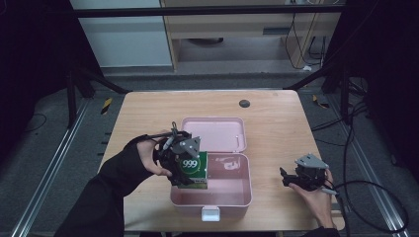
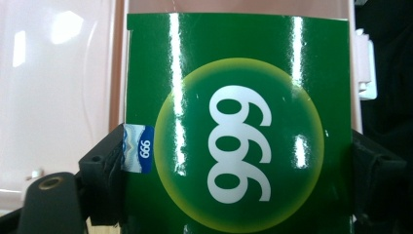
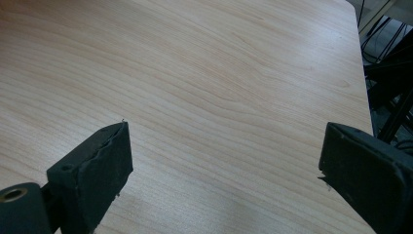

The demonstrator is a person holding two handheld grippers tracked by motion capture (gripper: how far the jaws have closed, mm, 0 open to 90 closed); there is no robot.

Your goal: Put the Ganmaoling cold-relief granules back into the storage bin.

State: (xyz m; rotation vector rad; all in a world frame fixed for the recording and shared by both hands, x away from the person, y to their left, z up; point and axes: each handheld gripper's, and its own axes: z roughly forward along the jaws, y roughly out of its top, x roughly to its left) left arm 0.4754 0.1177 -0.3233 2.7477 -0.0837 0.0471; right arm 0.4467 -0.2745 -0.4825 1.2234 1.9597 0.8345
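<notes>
The green box, clamped between the left gripper's jaws over the pink case's left end, is best going in level and clear of the rim, while the right gripper is waiting spread and empty, well apart to its right.

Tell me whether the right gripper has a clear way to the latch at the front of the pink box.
Probably yes. The right gripper rests open on the table beside the pink box, with bare wood between it and the white latch. The left gripper, holding the green carton, stays clear.
</notes>
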